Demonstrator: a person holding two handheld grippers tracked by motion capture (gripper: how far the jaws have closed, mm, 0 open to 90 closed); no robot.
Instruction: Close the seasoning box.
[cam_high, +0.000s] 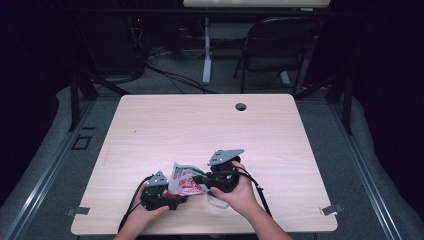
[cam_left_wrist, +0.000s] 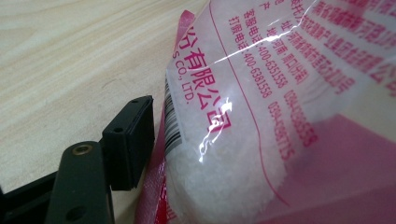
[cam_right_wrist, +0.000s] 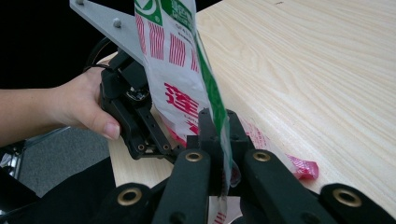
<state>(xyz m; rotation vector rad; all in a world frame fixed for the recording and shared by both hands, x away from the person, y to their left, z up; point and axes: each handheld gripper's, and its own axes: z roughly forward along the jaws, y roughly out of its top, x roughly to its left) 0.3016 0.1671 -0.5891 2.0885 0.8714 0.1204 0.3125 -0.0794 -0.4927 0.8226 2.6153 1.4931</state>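
Note:
A clear plastic bag with red and green print and white granules inside is held up between both grippers near the table's front edge. My left gripper grips the bag from the left. One black finger presses on its edge, and the other is hidden behind the plastic. My right gripper is shut on the thin upright edge of the bag. In the high view the right gripper comes in from the right. Beyond the bag, a hand holds the left gripper.
The wooden table has a cable hole near its far edge and metal clips at the front corners. A black folding chair and a desk leg stand beyond the table.

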